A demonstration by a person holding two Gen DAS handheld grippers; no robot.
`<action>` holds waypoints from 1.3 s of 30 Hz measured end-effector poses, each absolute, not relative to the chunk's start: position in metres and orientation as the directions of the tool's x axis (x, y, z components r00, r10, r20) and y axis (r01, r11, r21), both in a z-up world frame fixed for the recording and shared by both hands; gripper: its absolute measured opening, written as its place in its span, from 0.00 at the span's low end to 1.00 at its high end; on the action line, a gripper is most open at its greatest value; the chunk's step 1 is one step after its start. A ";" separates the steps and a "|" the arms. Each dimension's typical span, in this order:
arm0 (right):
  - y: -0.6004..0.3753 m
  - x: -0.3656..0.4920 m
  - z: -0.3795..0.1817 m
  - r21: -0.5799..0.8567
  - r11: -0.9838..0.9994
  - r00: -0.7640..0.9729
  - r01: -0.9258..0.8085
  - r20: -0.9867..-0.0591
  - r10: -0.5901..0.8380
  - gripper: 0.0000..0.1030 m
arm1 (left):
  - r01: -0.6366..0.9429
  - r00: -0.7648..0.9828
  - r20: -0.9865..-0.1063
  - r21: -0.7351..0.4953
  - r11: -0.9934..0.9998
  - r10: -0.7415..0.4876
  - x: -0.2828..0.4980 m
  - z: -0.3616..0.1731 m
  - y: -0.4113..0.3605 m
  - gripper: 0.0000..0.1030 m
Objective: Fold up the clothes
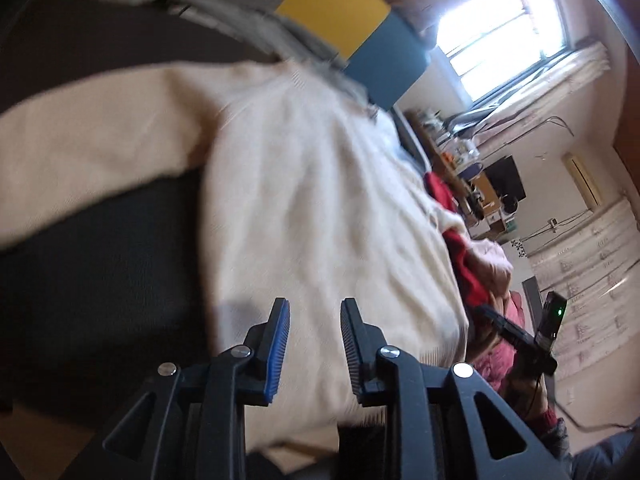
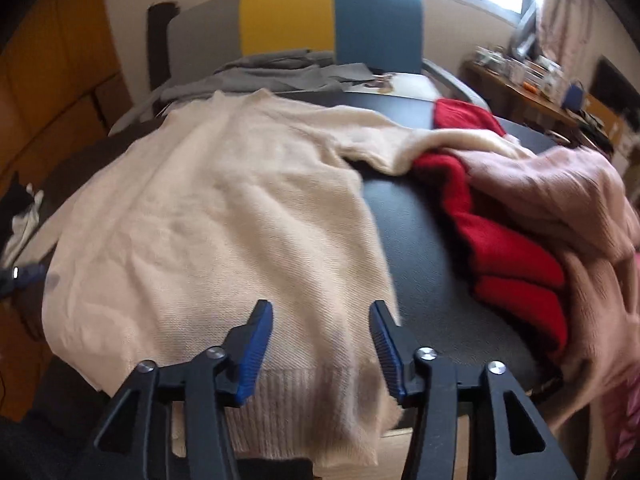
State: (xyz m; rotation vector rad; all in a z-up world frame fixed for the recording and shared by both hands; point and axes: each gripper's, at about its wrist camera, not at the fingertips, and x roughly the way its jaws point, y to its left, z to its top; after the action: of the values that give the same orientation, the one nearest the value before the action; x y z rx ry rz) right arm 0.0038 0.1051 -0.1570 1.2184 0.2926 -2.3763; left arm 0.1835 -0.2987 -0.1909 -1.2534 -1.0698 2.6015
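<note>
As it lies: cream sweater [image 2: 216, 216] spread flat on dark tabletop [image 2: 420, 248], ribbed hem just ahead of right hand-held gripper [image 2: 320, 340], jaws apart, empty. Left hand-held gripper [image 1: 314, 344] likewise apart above body. Soft, light, limp knit; pinch hem corners or shoulder seams.

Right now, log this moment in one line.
left hand-held gripper open | right hand-held gripper open | cream sweater flat, unfolded

cream sweater [image 2: 224, 216] fuzzy knit, ribbed hem; red garment [image 2: 516, 264] soft knit; table [image 2: 424, 248] matt black.
</note>
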 end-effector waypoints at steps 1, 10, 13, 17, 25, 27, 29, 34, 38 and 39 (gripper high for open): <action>0.104 0.004 -0.163 0.017 -0.874 -0.488 0.485 -0.824 -0.287 0.56 | 0.243 -0.651 -0.695 -0.572 -0.783 0.306 0.176 -0.193 -0.296 0.25; 0.095 0.018 -0.206 0.011 -0.854 -0.335 0.520 -0.917 -0.216 0.74 | 0.277 -0.488 -0.853 -0.352 -0.894 0.185 0.156 -0.209 -0.300 0.11; 0.092 0.029 -0.212 -0.010 -0.838 -0.324 0.545 -0.925 -0.200 0.87 | 0.289 -0.474 -0.855 -0.375 -0.881 0.209 0.154 -0.208 -0.311 0.08; 0.085 0.030 -0.212 0.008 -0.823 -0.304 0.567 -0.928 -0.218 0.96 | 0.294 -0.475 -0.851 -0.395 -0.870 0.226 0.150 -0.197 -0.315 0.17; 0.109 -0.040 -0.153 0.223 -0.853 -0.362 0.472 -0.833 -0.418 0.83 | 0.137 -0.660 -0.730 -0.349 -0.927 0.178 0.102 -0.137 -0.290 0.21; 0.120 -0.071 -0.141 0.202 -0.878 -0.399 0.433 -0.831 -0.388 0.65 | 0.095 -0.670 -0.726 -0.290 -0.952 0.154 0.081 -0.134 -0.279 0.21; 0.131 -0.101 -0.129 0.182 -0.902 -0.435 0.392 -0.827 -0.356 0.57 | 0.057 -0.662 -0.738 -0.226 -0.973 0.133 0.062 -0.137 -0.268 0.21; 0.157 -0.178 -0.100 0.133 -0.950 -0.516 0.283 -0.814 -0.268 0.56 | -0.064 -0.637 -0.751 -0.173 -0.983 0.174 0.005 -0.160 -0.228 0.21; 0.179 -0.239 -0.077 0.098 -0.977 -0.570 0.190 -0.799 -0.191 0.61 | -0.114 -0.609 -0.770 -0.153 -0.982 0.191 -0.021 -0.176 -0.210 0.21; 0.190 -0.251 -0.080 0.105 -0.982 -0.559 0.156 -0.810 -0.176 0.65 | -0.126 -0.602 -0.775 -0.148 -0.981 0.194 -0.027 -0.180 -0.206 0.21</action>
State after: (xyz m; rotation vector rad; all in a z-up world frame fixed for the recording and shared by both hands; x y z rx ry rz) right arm -0.2510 0.1899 -0.0799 1.3643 -0.0312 -2.6190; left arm -0.0271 -0.2060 -0.1797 -1.3006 -0.1164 2.6590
